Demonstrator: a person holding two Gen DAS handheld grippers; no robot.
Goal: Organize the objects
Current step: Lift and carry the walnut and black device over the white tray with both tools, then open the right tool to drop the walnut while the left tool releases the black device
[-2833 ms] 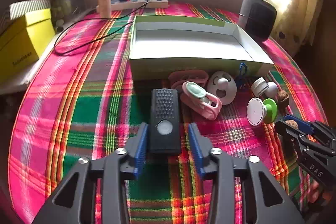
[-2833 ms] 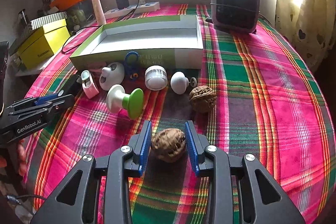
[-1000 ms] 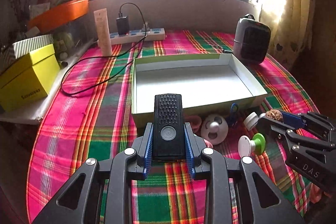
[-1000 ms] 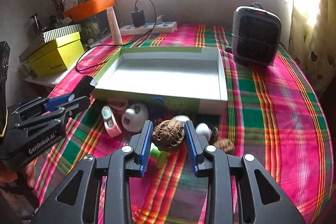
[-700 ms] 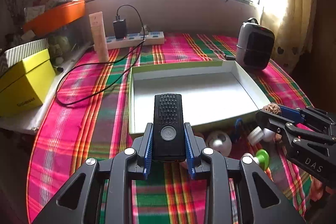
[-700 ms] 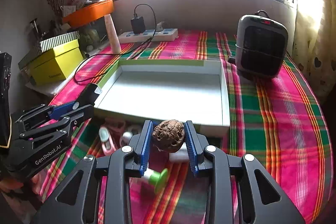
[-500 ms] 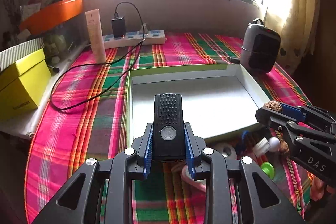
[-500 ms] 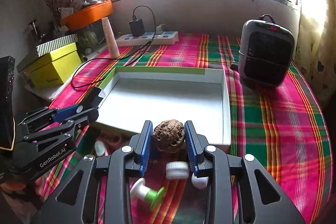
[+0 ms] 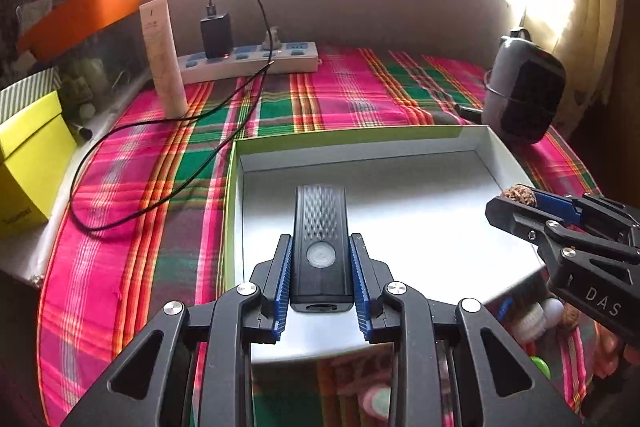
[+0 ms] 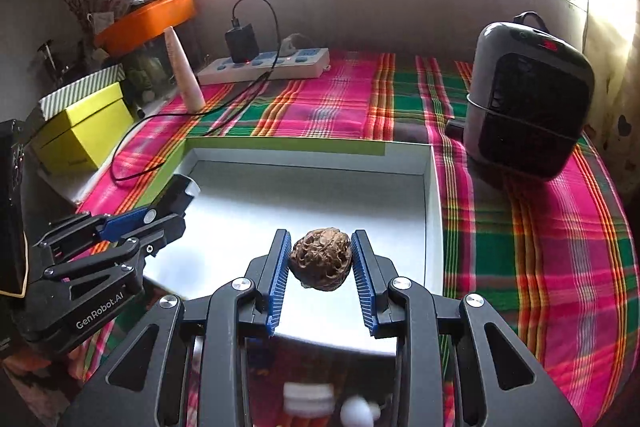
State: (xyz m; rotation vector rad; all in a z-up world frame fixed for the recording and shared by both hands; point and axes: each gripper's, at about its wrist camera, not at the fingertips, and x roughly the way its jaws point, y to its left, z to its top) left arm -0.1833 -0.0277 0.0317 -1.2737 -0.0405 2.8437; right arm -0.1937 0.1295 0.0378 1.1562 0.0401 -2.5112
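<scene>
We hold both loads over the shallow white box (image 9: 486, 147) on the tabletop (image 9: 344, 87), our left gripper (image 9: 321, 275) clenched on the black device (image 9: 321, 243), long axis pointing ahead, our right gripper (image 10: 320, 267) clamping the walnut (image 10: 321, 259).

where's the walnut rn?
Right wrist view: walnut is clamped in the right gripper, above the near part of the white tray.

Left tongs (image 10: 160, 211): white lettering "GenRobot.AI" on the black body.
Right tongs (image 9: 516, 205): white letters "DAS".
</scene>
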